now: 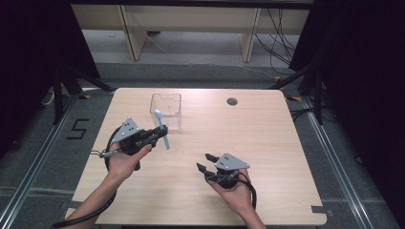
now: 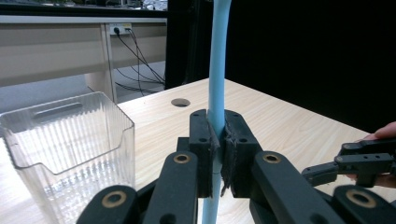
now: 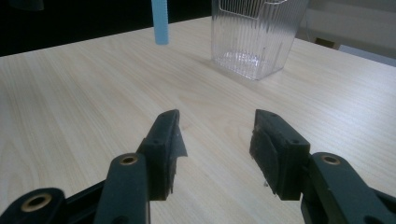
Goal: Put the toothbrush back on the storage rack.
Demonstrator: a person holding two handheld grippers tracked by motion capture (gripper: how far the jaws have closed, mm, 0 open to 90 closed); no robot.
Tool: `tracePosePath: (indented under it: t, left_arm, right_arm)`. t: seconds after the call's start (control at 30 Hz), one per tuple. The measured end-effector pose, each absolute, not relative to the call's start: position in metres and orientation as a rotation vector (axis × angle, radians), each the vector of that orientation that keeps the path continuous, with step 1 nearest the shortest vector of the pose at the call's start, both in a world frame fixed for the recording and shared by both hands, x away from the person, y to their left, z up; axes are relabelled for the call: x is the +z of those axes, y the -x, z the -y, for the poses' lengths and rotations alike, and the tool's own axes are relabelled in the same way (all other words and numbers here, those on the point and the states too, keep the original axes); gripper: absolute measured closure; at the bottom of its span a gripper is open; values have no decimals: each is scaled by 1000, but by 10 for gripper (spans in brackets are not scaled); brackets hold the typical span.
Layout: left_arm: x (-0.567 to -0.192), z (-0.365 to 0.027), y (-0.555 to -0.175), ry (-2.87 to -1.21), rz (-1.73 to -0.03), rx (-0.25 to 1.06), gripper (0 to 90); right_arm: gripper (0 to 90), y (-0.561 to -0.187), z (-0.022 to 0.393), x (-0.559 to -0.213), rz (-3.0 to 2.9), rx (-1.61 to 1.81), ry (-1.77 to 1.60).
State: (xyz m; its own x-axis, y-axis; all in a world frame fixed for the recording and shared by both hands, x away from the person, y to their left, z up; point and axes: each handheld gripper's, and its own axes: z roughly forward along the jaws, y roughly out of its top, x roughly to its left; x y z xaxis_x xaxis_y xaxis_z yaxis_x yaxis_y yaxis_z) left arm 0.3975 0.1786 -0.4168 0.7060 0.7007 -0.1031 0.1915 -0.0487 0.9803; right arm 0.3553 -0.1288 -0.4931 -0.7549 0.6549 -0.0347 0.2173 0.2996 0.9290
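The left hand-held gripper [image 1: 161,131] is clamped on a light blue plastic utensil [image 1: 162,129], held upright above the table [image 1: 267,143], just at 6 o'clock of a clear ribbed container [image 1: 166,109]. The right hand-held gripper [image 1: 205,162], at 4 o'clock of the utensil, has its jaws apart with nothing between them.

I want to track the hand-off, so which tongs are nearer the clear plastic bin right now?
Left. The left tongs, shut on a light blue stick, sit right beside the clear plastic bin. The right tongs stand open and empty, farther off toward the table's near edge.
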Motion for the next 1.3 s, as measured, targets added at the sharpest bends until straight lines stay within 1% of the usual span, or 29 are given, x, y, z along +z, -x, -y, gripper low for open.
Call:
tracePosePath:
  t: [0.63,1.3]
  left_arm:
    - [-410,-191,-406,-1589,-749,552,830]
    - [-409,-197,-415,-1561,-749,602,830]
  right_arm:
    - [509,-353,128,-495,-2177,1453,-817]
    - [503,-354,129,-496,-2165,1442,-786]
